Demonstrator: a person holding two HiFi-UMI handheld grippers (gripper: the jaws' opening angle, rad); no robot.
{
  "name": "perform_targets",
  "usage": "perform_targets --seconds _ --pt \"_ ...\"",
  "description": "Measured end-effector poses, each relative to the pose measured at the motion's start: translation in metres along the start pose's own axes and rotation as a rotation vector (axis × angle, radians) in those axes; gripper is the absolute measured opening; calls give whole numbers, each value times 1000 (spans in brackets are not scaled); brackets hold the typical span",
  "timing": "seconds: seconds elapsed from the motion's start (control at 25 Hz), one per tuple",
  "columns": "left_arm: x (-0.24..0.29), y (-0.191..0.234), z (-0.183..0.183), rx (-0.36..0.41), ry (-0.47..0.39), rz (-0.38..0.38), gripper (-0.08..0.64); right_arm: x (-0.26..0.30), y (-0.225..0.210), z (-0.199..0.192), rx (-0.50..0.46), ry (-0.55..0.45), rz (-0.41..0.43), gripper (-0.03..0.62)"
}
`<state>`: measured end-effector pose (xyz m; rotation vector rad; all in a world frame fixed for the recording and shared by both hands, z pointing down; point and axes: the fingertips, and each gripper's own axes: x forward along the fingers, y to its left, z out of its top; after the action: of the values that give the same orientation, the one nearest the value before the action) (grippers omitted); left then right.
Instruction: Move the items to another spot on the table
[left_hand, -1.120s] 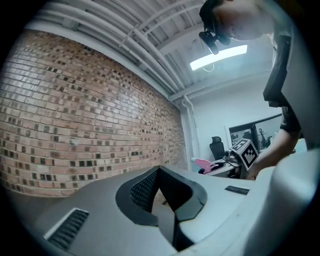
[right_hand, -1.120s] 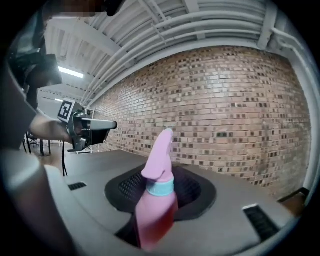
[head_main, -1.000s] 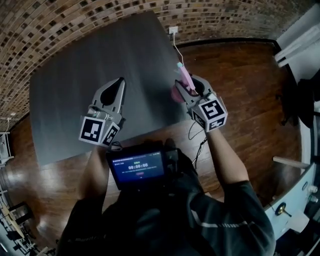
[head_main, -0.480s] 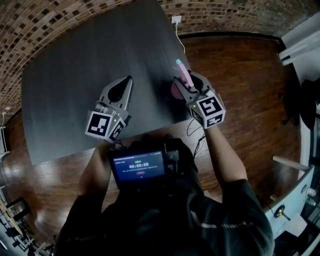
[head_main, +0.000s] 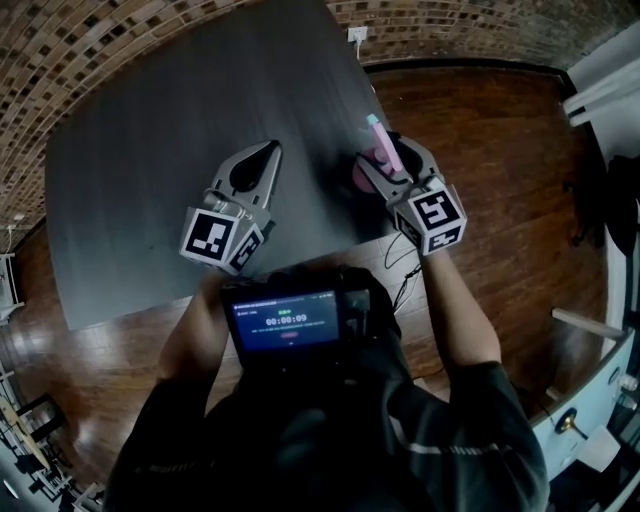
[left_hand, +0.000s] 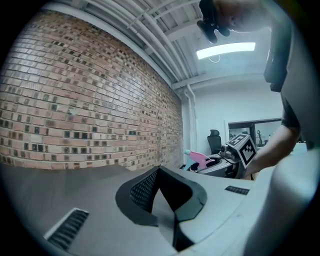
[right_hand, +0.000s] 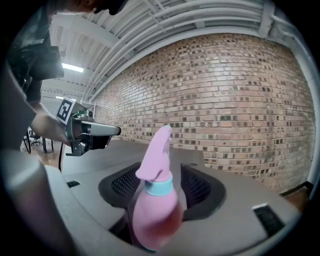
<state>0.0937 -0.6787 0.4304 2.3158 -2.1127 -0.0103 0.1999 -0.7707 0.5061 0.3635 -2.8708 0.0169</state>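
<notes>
We judged the right gripper (head_main: 392, 160), jaws just opened, was releasing the upright pink plastic spray bottle (right_hand: 152, 210) onto the dark grey table (head_main: 150, 130); left gripper (head_main: 266, 156) clenched, empty.

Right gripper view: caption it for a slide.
Right gripper, fingers just opened, straddles a pink spray bottle on the dark table.

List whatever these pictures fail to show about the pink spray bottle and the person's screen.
Base of the pink spray bottle: cut off by the gripper body in the right gripper view, hidden under the right gripper in the head view; its jaws have just been opening around the bottle. Whether it rests on the table cannot be told.
Text on the screen: too small in the head view.
</notes>
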Motion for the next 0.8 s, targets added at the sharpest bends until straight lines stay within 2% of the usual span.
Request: perform_targets --seconds 0.16,0.4,0.52,0.64,0.8 --pt "-1 2 6 -1 -3 5 -3 -5 -1 2 0 10 7 287" --pt "-13 0 36 9 -4 7 -3 -30 -1 24 40 19 -19 287" --pt "-24 0 67 30 1 14 -3 -52 0 52 61 31 -35 287" --pt "-37 2 96 31 -40 25 -3 -68 6 83 78 18 -35 287" --pt "-48 -4 118 36 -76 14 -3 -77 12 116 41 -19 -26 264"
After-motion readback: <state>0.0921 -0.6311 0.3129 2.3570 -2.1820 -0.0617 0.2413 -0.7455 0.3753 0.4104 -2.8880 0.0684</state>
